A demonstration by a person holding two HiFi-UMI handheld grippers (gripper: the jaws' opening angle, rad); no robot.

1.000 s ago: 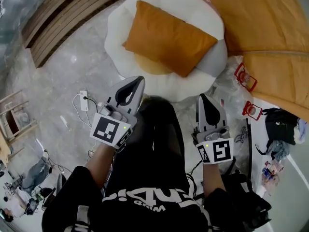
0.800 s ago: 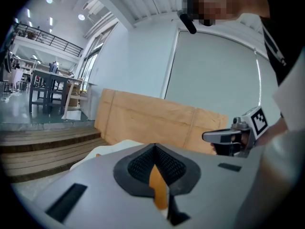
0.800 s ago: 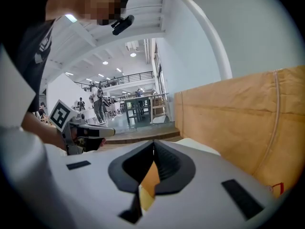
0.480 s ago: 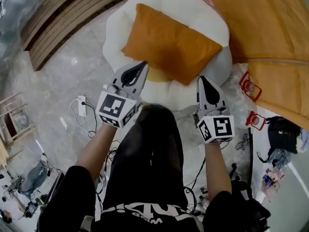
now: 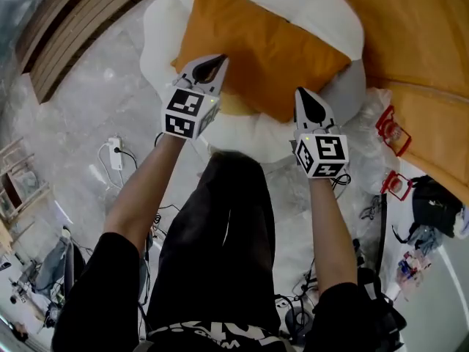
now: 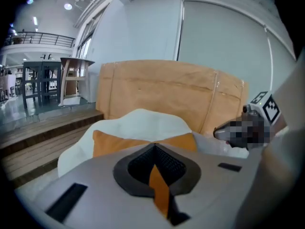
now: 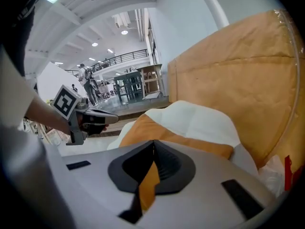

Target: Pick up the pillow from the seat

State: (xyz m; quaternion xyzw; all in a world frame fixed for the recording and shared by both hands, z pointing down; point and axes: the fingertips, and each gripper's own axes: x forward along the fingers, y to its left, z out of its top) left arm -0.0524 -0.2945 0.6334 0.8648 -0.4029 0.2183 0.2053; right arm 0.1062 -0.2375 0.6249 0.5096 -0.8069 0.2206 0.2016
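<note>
Pillow [image 5: 271, 50] — orange and rectangular — lies slantwise on the round white seat [image 5: 157, 35], covering its middle and reaching toward its near edge. In the head view the left gripper [image 5: 218, 61] hangs over the pillow's near left corner and the right gripper [image 5: 303, 94] sits at its near right border. Whether either touches the fabric cannot be told from above. A big tan cushion [image 5: 410, 42] rises past the seat's far right edge.

In the left gripper view the jaws are pressed together with nothing between them. They point at the pillow [image 6: 112, 144], which lies just beyond them on the seat [image 6: 143, 120].

The right gripper view shows the same: jaws closed tight and empty, with the pillow [image 7: 157, 130] ahead and the left gripper [image 7: 93, 118] off to one side.

The likely trouble, as I judge it, is that both pairs of jaws are closed — driven forward like this, they would shove the pillow toward the seat's far edge instead of taking it. Even once spread, a shallow bite may catch only the loose cover, so the soft filling could sag and slip out on the lift. Uneven grips at the two corners could also let it swing.
</note>
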